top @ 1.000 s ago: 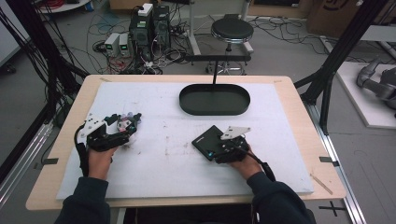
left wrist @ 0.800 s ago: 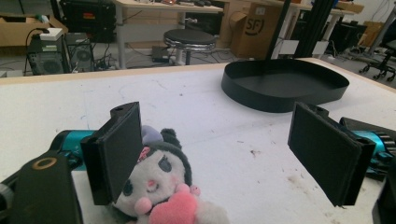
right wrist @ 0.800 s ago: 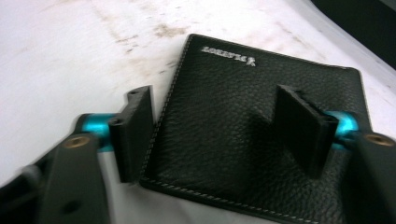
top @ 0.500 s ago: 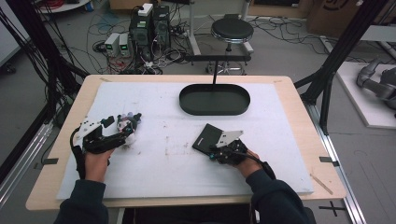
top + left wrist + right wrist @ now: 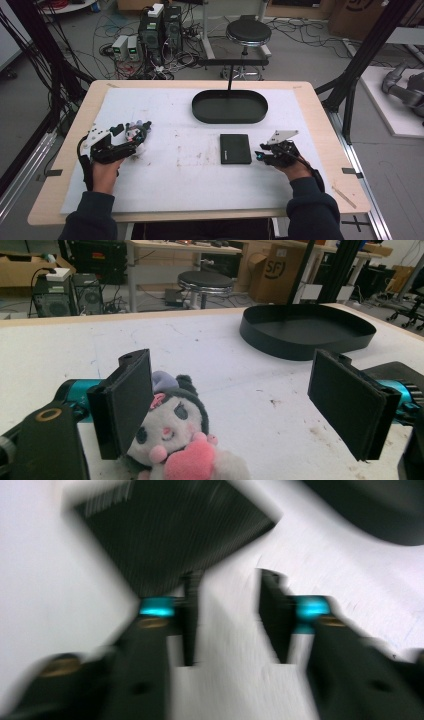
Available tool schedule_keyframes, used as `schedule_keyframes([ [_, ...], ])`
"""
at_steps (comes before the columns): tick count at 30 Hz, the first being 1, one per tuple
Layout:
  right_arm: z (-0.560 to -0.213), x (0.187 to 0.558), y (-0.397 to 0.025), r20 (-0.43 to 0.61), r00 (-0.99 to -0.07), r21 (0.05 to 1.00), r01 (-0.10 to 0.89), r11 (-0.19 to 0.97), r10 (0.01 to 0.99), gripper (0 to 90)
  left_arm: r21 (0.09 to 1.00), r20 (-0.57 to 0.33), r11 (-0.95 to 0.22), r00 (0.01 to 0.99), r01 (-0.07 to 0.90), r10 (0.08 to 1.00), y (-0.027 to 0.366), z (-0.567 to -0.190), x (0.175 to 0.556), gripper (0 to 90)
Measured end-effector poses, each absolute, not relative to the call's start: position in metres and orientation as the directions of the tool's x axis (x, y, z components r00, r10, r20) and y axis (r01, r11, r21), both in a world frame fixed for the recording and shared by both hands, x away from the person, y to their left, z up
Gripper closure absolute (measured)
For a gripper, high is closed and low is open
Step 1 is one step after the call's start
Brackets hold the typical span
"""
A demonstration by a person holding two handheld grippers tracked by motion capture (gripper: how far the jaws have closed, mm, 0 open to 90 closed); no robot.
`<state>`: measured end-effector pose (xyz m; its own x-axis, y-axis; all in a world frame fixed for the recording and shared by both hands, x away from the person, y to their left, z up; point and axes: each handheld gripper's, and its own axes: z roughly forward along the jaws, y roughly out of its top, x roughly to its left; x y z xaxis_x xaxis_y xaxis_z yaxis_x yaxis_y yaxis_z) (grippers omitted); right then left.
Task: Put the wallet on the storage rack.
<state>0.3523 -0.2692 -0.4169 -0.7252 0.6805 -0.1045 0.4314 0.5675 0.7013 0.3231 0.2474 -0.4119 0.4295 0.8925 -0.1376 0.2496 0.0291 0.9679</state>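
Two tools work over a white mat point(image 5: 200, 175) that covers most of the wooden bench point(image 5: 320, 105), leaving a bare strip of wood along each edge. The middle of the mat is open, with faint brown stains. At the far edge sits a black oval tray point(image 5: 229, 106), its low wall unbroken. A flat black square case point(image 5: 235, 148) lies flat on the mat nearer the person, apart from the tray. The right tool point(image 5: 261, 155) rests just beside the case's right edge; its own view is blurred, but the jaws seem parted with only mat between them. The left tool point(image 5: 142, 131) sits near the mat's left side, jaws spread wide around a small plush doll point(image 5: 175, 435) with a dark hood, pale face and pink heart, lying against one jaw.
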Motion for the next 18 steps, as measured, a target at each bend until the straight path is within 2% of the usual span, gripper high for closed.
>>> schedule_keyframes([
  [1,-0.417,0.352,-0.269,-0.105,-0.725,0.701,0.431,0.568,0.681,52.8,0.968,-0.138,0.029,0.430,0.250,0.893,0.247,-0.412,0.323,18.3],
  [2,-0.416,0.353,-0.264,-0.080,-0.709,0.729,0.438,0.527,0.700,47.1,0.968,-0.136,0.028,0.430,0.249,0.892,0.247,-0.412,0.323,18.3],
  [4,-0.416,0.354,-0.253,-0.047,-0.664,0.761,0.460,0.457,0.746,41.2,0.968,-0.134,0.025,0.433,0.248,0.891,0.246,-0.412,0.324,18.3],
  [5,-0.419,0.356,-0.237,0.015,-0.634,0.781,0.490,0.387,0.773,38.0,0.968,-0.136,0.026,0.433,0.251,0.891,0.246,-0.412,0.324,18.3],
  [7,-0.421,0.356,-0.221,0.042,-0.627,0.797,0.491,0.353,0.778,37.6,0.968,-0.136,0.025,0.435,0.251,0.890,0.245,-0.412,0.324,18.3],
  [8,-0.421,0.356,-0.221,0.042,-0.627,0.797,0.491,0.353,0.778,37.6,0.967,-0.135,0.024,0.435,0.252,0.890,0.245,-0.412,0.324,18.3],
  [12,-0.435,0.355,-0.172,0.027,-0.641,0.785,0.488,0.381,0.767,42.1,0.968,-0.139,0.032,0.430,0.248,0.892,0.247,-0.412,0.322,18.4],
  [14,-0.443,0.353,-0.156,-0.047,-0.648,0.743,0.486,0.460,0.760,43.9,0.968,-0.140,0.034,0.425,0.247,0.894,0.249,-0.412,0.321,18.3],
  [15,-0.443,0.353,-0.156,-0.047,-0.648,0.743,0.486,0.460,0.760,43.9,0.968,-0.140,0.034,0.425,0.247,0.894,0.249,-0.412,0.321,18.3],
  [16,-0.445,0.347,-0.145,-0.209,-0.650,0.707,0.416,0.572,0.731,51.0,0.968,-0.142,0.036,0.423,0.249,0.895,0.251,-0.413,0.321,18.3],
  [18,-0.443,0.347,-0.146,-0.209,-0.662,0.702,0.412,0.582,0.720,56.9,0.967,-0.143,0.037,0.420,0.251,0.896,0.251,-0.413,0.321,18.3],
])
